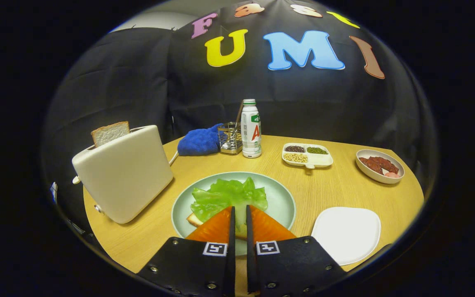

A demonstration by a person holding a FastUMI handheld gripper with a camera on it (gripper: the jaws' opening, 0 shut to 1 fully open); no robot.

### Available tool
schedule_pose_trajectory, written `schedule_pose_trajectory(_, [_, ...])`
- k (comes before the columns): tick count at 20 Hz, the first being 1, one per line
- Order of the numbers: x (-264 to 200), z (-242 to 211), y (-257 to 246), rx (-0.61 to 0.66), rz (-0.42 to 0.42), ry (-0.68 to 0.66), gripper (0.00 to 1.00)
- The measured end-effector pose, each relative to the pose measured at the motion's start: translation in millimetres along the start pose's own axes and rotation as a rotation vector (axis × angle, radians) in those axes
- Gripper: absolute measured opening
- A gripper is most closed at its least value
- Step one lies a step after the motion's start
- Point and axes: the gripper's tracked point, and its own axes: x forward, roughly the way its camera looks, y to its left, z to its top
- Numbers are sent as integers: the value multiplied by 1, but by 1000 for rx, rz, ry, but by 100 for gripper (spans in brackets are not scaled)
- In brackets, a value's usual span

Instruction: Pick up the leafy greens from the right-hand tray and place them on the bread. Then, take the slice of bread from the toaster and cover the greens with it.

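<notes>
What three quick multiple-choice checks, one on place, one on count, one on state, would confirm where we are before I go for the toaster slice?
1. Where do the leafy greens lie?
A. on the white tray
B. on the bread on the green plate
C. in the toaster

2. How many compartments of the divided dish hold something?
A. one
B. two
C. three

3. How do the fingers of the gripper stand?
A. nearly closed, holding nothing
B. wide open
C. clamped on the bottle

Key: 1 B, greens cover the bread on the green plate. 2 C, three fillings show. 3 A, just a thin gap between them.
</notes>
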Motion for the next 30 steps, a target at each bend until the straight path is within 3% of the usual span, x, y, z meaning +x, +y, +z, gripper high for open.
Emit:
schedule_pose_trajectory(3, [-6,0,-13,21,-45,-7,20])
schedule_pose_trajectory(6, [-13,11,-13,47,-36,-67,36])
schedule_pose_trajectory(10, [-22,18,-15,25,-66,-108,43])
schedule_pose_trajectory(17, [-54,41,19,23,-90,-269,43])
schedule_pose_trajectory(24, [-66,55,74,-1,-91,-325,43])
schedule_pose_trajectory(30, [-64,79,157,-23,1,-339,43])
